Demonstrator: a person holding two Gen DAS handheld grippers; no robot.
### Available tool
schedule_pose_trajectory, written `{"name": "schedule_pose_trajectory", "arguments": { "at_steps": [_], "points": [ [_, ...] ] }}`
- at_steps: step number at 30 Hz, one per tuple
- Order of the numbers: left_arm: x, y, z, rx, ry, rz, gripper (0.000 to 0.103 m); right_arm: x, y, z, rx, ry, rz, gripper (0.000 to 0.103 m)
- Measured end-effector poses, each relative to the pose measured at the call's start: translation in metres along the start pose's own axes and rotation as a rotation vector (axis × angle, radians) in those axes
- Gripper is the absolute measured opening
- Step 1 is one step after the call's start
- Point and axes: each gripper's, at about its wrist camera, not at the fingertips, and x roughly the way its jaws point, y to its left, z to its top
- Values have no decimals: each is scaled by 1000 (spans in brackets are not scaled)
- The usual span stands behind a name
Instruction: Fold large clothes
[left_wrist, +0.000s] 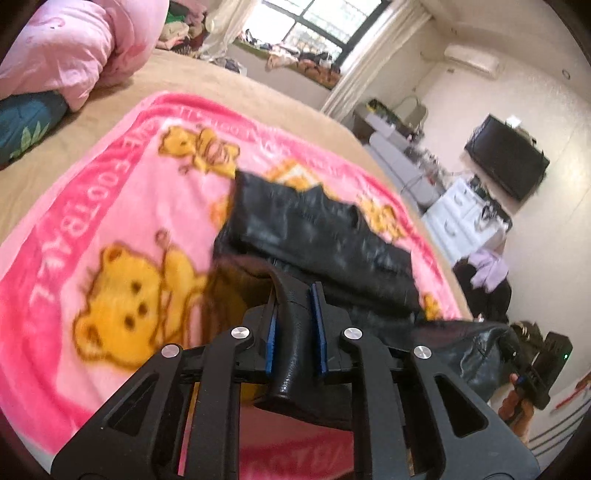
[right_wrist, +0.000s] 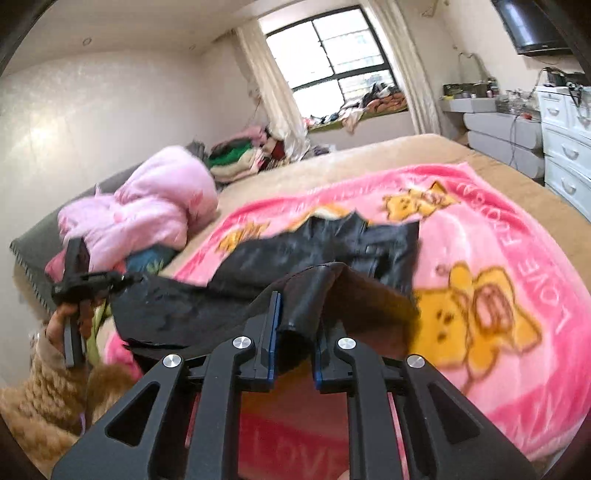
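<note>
Bed (right_wrist: 388, 155) is giving both grippers plenty of room: tan cover running wide toward the window, and a pink bear blanket (left_wrist: 110, 206) lying spread across the near part as the working surface. Black leather-look garment (left_wrist: 317, 236) is lying across that blanket's middle, far portion resting flat, near portion being lifted off the surface. By my read the fold is only getting under way: one end is up, nothing is looking squared or stacked yet, and the laying-over and smoothing are all left to do.

Open blanket is showing beyond the garment and to either side, so there is space to carry the raised edge forward. Pink quilt heap (right_wrist: 147, 206) is sitting well apart at the bed's head end. White drawers (right_wrist: 565, 147) are standing off the bed's far side, out of the way.

Left gripper (left_wrist: 295, 328) is clamping a rolled edge of the garment between blue pads. Right gripper (right_wrist: 295, 332) is pinching another bunched edge likewise, both held above the blanket's near border.
</note>
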Motion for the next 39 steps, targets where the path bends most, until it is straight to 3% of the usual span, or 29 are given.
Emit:
{"name": "schedule_pose_trajectory", "arguments": {
  "at_steps": [10,17,30,39],
  "points": [
    [35,-7,53,-25,-101,10,13,44,-23,49,65,-52,-44,13],
    [62,-10,75,-24,-126,42,13,75,-39,68,109,-73,-82,13],
    [128,-2,104,8,-86,119,13,152,-78,92,187,-14,-182,15],
    [164,16,116,-6,-48,152,14,194,-101,94,169,44,-281,20]
  ]
}}
